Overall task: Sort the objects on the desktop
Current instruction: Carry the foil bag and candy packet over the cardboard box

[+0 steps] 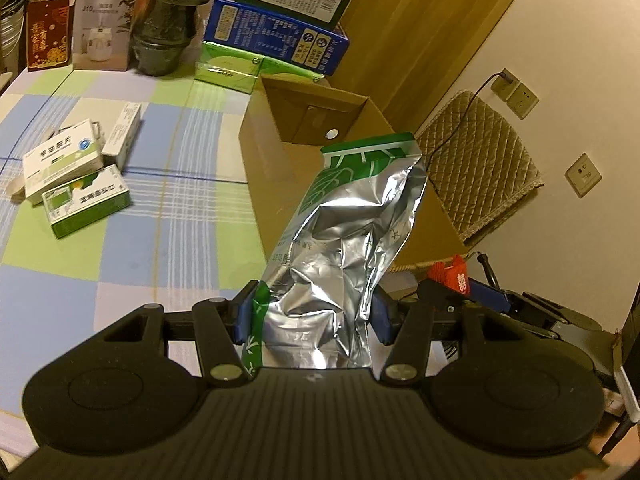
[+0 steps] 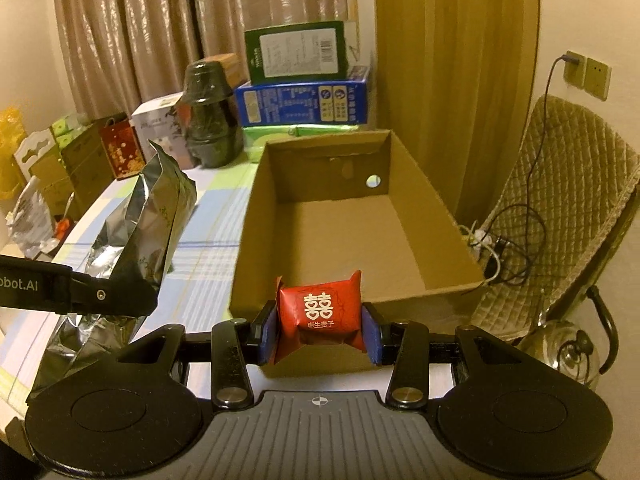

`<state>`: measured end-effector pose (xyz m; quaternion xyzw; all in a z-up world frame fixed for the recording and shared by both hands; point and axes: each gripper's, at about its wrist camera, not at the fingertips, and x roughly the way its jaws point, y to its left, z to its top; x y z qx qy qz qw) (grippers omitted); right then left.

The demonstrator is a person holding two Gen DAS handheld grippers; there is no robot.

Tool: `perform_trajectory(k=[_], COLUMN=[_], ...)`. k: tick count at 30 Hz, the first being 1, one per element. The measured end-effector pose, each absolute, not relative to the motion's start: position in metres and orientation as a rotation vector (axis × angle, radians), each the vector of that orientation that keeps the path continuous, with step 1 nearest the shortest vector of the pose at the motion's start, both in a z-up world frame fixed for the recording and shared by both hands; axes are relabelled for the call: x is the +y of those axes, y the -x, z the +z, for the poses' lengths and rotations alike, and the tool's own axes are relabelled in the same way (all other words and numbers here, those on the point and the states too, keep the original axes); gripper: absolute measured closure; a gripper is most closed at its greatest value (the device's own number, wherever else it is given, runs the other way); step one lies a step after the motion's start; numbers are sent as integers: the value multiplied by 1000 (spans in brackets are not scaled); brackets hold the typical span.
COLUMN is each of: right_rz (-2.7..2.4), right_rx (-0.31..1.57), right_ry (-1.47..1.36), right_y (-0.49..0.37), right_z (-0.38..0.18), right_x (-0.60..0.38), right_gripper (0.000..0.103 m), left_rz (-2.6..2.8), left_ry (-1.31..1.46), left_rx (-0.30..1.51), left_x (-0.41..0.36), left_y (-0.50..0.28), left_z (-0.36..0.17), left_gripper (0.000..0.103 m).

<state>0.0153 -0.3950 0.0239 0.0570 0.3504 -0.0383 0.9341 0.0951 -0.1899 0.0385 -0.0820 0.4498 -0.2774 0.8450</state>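
Observation:
My left gripper (image 1: 314, 316) is shut on a crumpled silver foil bag with green print (image 1: 348, 232), held upright above the near corner of an open brown cardboard box (image 1: 264, 152). In the right wrist view that same foil bag (image 2: 136, 224) hangs left of the cardboard box (image 2: 416, 216). My right gripper (image 2: 318, 330) is shut on a small red packet with white characters (image 2: 320, 312), just short of the box's near wall. The box's inside looks bare. The red packet (image 1: 450, 274) also shows at the right of the left wrist view.
Several white-and-green medicine boxes (image 1: 76, 172) lie on the checked tablecloth (image 1: 168, 216) at left. Stacked blue and green cartons (image 1: 280, 28), a dark wrapped pot (image 1: 170, 20) and a red bag (image 1: 48, 38) line the back. A quilted chair (image 2: 560, 208) and cables stand at right.

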Motion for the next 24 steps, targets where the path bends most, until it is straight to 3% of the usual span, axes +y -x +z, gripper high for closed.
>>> perform_trajectory(k=[24], right_rz=[-102], right_rx=[695], right_ry=[-107], right_y=[-82], right_z=[26], right_x=[-459], right_gripper=[62], left_rz=[-606], left_ry=[228], left_rx=[992], left_x=[-268], left_y=[-167], left_z=[35], left_gripper=[52])
